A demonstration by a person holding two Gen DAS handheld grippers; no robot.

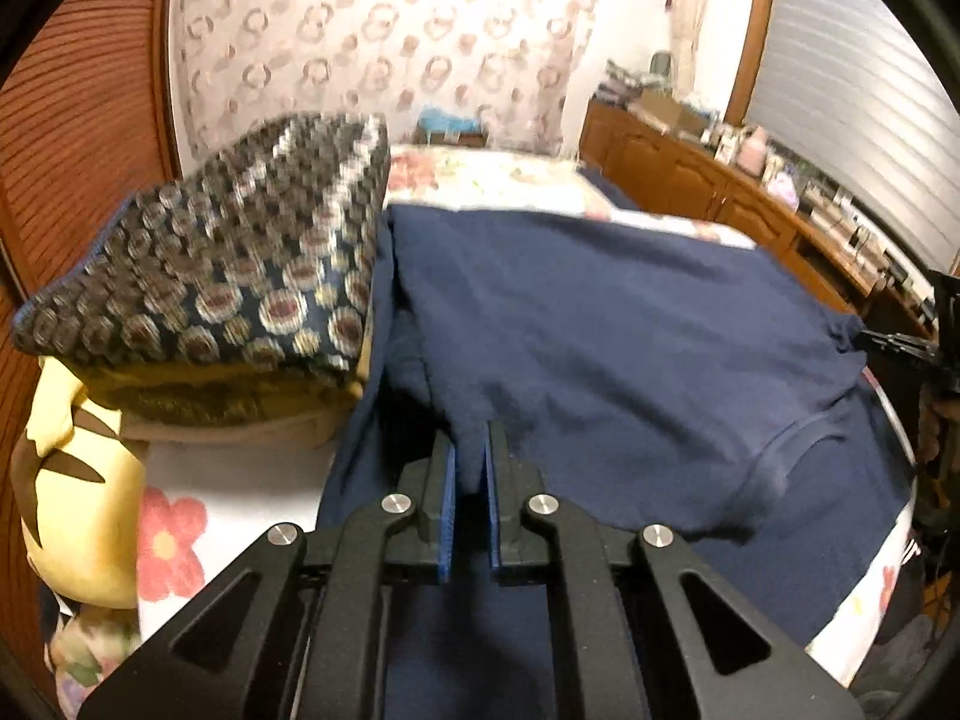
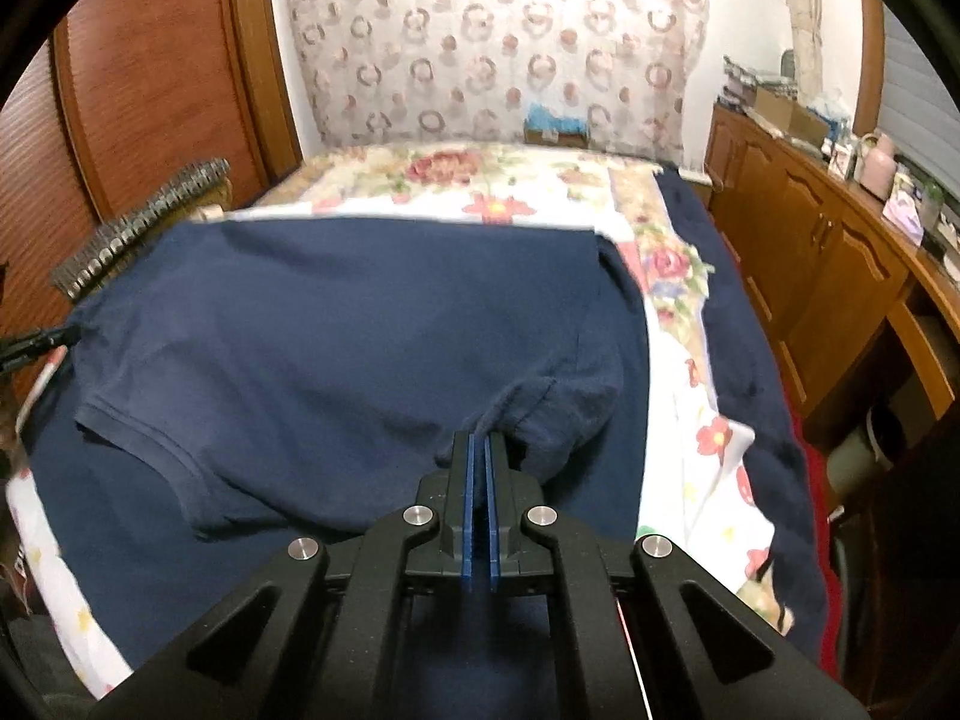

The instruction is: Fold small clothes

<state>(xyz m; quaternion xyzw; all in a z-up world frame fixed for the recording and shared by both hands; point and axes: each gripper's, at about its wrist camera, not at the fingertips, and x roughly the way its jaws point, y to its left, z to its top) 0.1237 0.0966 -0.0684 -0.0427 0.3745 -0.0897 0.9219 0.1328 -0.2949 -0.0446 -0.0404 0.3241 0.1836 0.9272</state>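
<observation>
We see a navy-blue cotton T-shirt [image 2: 336, 330] spread across the floral-sheeted bed [image 2: 480, 180]. Our left gripper [image 1: 469, 450] pinches 1 sleeve; our right gripper [image 2: 480, 450] pinches the other, near the bed's front edge.

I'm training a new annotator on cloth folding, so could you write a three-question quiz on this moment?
1. True or false: both grippers are shut on the navy T-shirt.
2. What does the T-shirt lie on? A) a wooden floor B) a bed with a floral cover C) a glass desk
3. In the left wrist view, what sits to the left of the T-shirt?

Key
1. True: the left gripper and the right gripper each pinch a fold of the fabric.
2. B: the floral bed cover shows beyond the shirt.
3. A patterned cushion on top of a stack.
</observation>
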